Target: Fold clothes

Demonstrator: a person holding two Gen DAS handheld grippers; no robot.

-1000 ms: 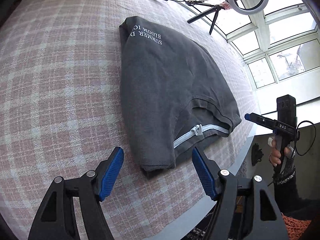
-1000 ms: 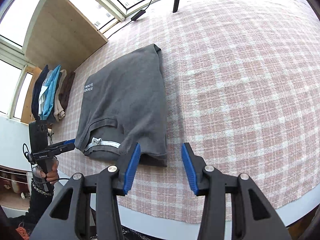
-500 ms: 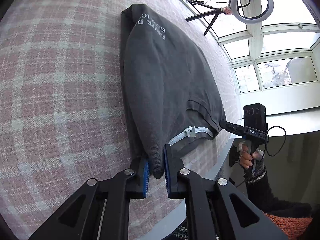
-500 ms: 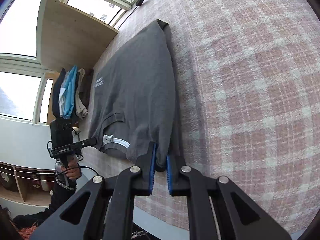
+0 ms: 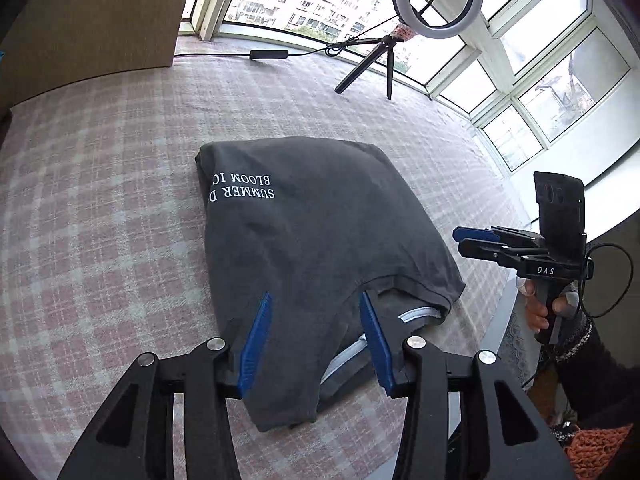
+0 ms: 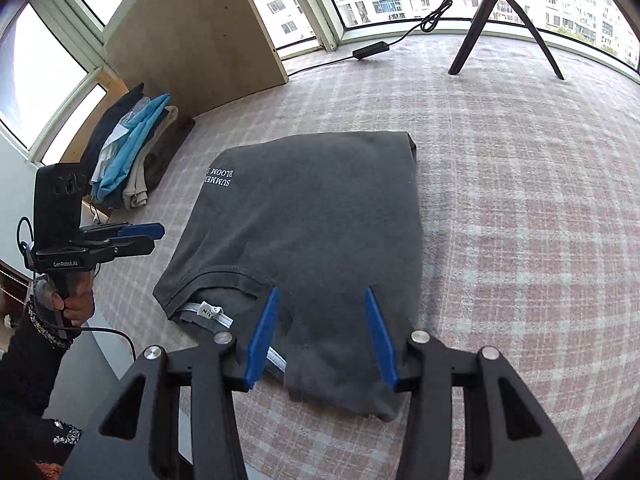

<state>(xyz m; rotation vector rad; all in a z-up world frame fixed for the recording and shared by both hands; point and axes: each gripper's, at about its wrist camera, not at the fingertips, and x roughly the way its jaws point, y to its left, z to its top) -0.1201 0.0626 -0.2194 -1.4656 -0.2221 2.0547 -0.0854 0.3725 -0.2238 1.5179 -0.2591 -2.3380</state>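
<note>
Whereas both grippers pinched its near hem half a second ago, the left gripper [image 5: 314,340] and right gripper [image 6: 320,336] now hover spread and empty above the folded grey T-shirt [image 5: 320,232], lying flat on the checked tablecloth [image 5: 100,240], suggesting this fold is released.

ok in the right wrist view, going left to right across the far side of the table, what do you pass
pile of folded clothes → wooden board → black power adapter → tripod legs
</note>
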